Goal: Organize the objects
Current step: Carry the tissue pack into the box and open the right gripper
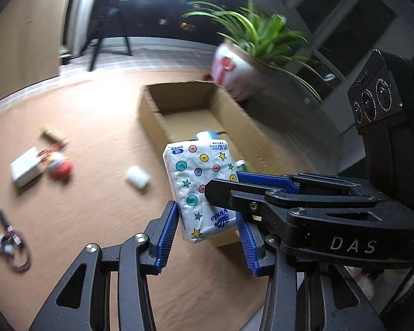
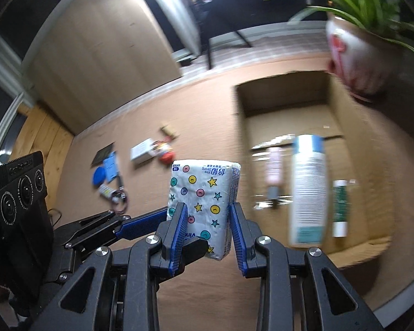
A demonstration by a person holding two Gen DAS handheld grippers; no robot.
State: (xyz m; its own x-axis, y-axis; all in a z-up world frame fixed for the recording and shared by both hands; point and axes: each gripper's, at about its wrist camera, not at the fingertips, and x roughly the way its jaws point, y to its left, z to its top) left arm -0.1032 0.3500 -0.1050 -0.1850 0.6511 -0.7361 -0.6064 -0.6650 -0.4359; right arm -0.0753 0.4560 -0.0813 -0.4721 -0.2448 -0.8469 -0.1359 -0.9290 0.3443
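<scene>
A white tissue pack point(image 1: 196, 171) printed with coloured dots and stars hangs in the air, held by both grippers. In the left wrist view my left gripper point(image 1: 205, 212) clamps its lower end between blue pads, and the right gripper's black finger point(image 1: 234, 195) crosses its front from the right. In the right wrist view my right gripper point(image 2: 208, 207) is shut on the same pack point(image 2: 204, 182). Beyond it stands an open cardboard box point(image 1: 151, 110) point(image 2: 241, 115). A white bottle point(image 2: 307, 187), a pink tube point(image 2: 274, 171) and a green tube point(image 2: 339, 207) lie inside.
A potted plant point(image 1: 234, 69) point(image 2: 353, 58) stands right behind the box's far corner. On the brown tabletop to the left lie a white carton point(image 1: 26, 165), a red toy point(image 1: 59, 168), a small white object point(image 1: 138, 178), a coiled cable point(image 1: 16, 253) and a blue disc point(image 2: 99, 176).
</scene>
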